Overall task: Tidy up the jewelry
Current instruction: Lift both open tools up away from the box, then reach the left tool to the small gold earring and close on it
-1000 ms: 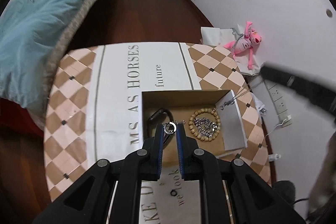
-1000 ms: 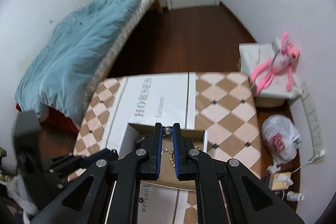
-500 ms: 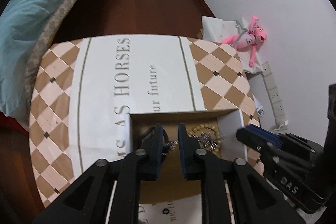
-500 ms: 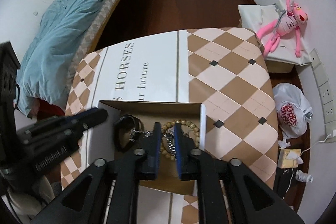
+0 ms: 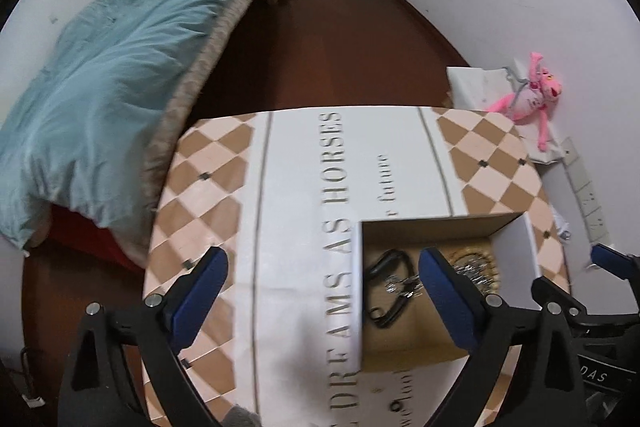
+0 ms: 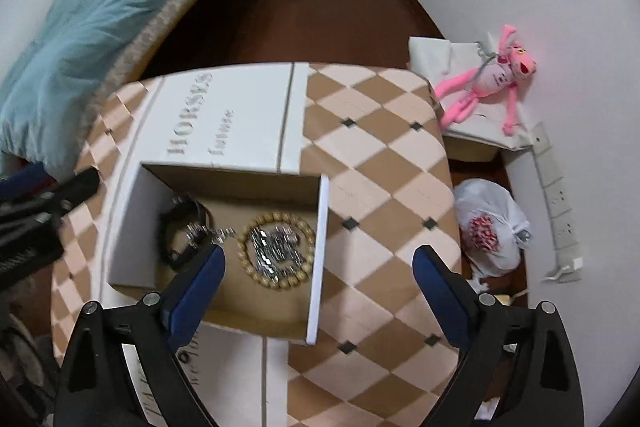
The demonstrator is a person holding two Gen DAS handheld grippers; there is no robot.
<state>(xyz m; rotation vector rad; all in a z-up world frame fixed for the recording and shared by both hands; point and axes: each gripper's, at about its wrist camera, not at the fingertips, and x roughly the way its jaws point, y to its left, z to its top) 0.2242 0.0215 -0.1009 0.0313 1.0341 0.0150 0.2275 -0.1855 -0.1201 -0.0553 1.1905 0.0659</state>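
1. Right gripper [image 6: 316, 273], lower frame: blue-padded fingers spread wide, nothing between them.
2. Open cardboard box [image 6: 320, 247], centre-left, on the checkered tablecloth [image 6: 380, 155].
3. In the box: wooden bead bracelet [image 6: 276, 247] ringing a heap of silver chain [image 6: 274, 247]; black ring [image 6: 180, 231] to its left.
4. Left gripper [image 6: 76, 187] at the left edge, blurred.
5. Pink plush toy [image 6: 484, 83], upper right.

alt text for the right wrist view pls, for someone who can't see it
The right gripper hangs wide open and empty above a shallow cardboard box on a checkered table. In the box lie a wooden bead bracelet ringing a silver chain pile, and a black loop beside them.
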